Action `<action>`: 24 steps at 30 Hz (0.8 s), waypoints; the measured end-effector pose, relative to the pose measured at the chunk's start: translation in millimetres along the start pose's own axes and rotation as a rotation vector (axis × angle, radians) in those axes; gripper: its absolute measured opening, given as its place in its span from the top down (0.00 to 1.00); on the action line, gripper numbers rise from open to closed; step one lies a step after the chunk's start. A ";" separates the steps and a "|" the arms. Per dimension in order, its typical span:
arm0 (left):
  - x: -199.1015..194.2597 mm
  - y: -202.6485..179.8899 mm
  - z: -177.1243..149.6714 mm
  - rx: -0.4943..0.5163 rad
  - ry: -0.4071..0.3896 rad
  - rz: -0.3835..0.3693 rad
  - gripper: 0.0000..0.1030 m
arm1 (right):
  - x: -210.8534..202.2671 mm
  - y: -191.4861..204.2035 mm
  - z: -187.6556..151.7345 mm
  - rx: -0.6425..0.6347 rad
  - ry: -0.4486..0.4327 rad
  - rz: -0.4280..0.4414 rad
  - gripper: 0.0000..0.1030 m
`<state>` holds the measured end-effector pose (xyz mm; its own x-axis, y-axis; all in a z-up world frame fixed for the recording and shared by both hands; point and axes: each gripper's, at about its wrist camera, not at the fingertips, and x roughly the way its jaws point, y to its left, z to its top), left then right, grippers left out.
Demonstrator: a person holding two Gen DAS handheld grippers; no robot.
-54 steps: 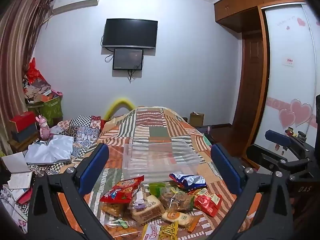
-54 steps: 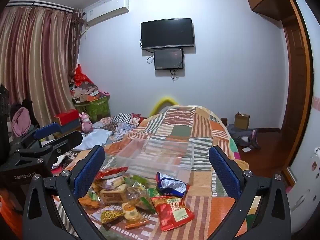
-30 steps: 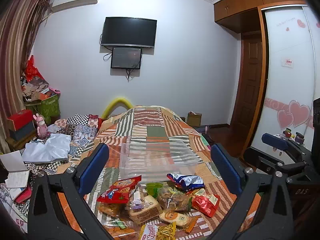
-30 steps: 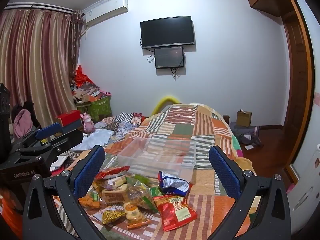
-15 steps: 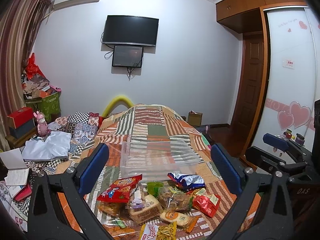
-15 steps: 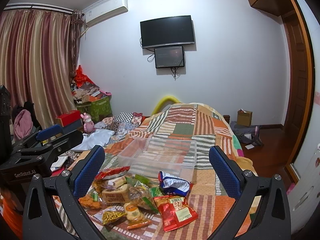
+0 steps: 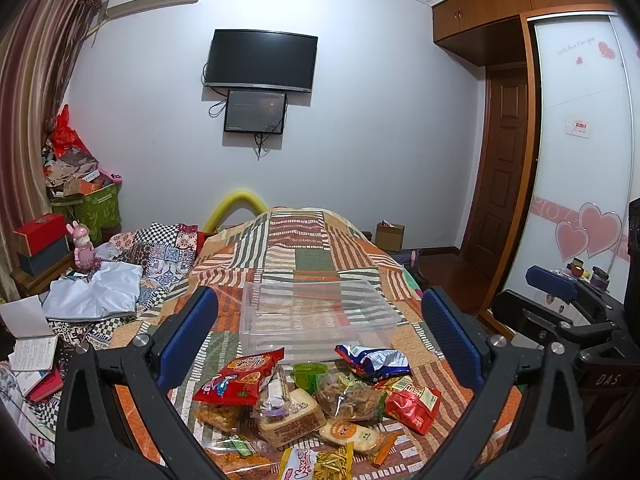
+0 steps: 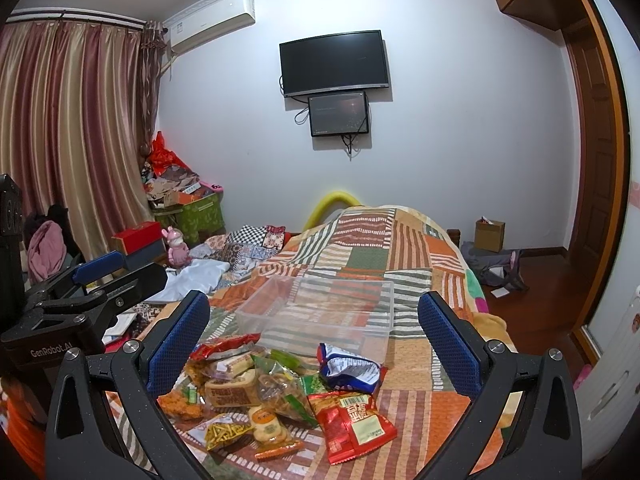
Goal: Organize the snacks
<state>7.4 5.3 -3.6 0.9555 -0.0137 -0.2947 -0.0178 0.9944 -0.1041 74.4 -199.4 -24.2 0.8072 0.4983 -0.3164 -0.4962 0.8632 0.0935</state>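
Left wrist view: left gripper [image 7: 320, 332], jaws spread wide, nothing between the blue pads [image 7: 188, 336]; held above the near end of a bed [image 7: 308, 240] under a striped patchwork quilt.

Snacks, one loose heap on the quilt, near edge, just below the gripper:
- red bag [image 7: 240, 376], left of heap, lying over an orange-filled clear pack.
- blue-white bag [image 7: 374, 360], crumpled, right rear of heap, nearest the bin.
- red packet [image 7: 412, 400], right side.
- green cup [image 7: 308, 372], centre rear.
- clear bag of brown twists [image 7: 348, 396], centre.
- wrapped bread block [image 7: 290, 412], centre front.
- round biscuit pack [image 7: 348, 432], front.
- yellow strips pack [image 7: 332, 464], front edge, partly cut off.

Bin [image 7: 316, 320]: clear plastic, open top, lying on the quilt just behind the heap; no snack inside.

Right gripper [image 7: 560, 304] shows at the right edge, beside the bed.

Right wrist view: right gripper [image 8: 316, 336], jaws likewise wide apart, holding nothing. Same heap below it: red packet [image 8: 352, 420] front right, blue-white bag [image 8: 348, 368] behind it, bread block [image 8: 232, 392] centre left, yellow strips pack [image 8: 224, 434] front left. Bin [image 8: 320, 312] beyond the heap, apart from both pads. Left gripper [image 8: 80, 292] at the left edge.

Room: TV [image 8: 334, 62] on the far wall; curtain [image 8: 68, 140] at left.
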 end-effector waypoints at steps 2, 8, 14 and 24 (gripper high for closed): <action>0.4 -0.3 -0.4 -0.001 0.000 -0.001 0.00 | 0.1 0.2 0.3 0.001 0.001 0.001 0.00; 1.2 -0.5 -0.5 0.001 0.001 -0.001 0.00 | 0.4 -0.2 0.0 0.002 0.001 0.003 0.00; 1.6 -1.4 -1.4 0.008 0.002 0.000 0.00 | 0.5 0.3 0.1 0.003 0.002 0.002 0.00; 3.1 0.3 -2.1 0.002 0.012 0.000 0.00 | 2.2 -2.4 -1.0 0.012 0.011 0.000 0.00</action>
<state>9.8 5.3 -6.5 0.9520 -0.0146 -0.3057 -0.0174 0.9947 -0.1016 77.0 -200.4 -26.2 0.8040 0.4971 -0.3264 -0.4921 0.8643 0.1042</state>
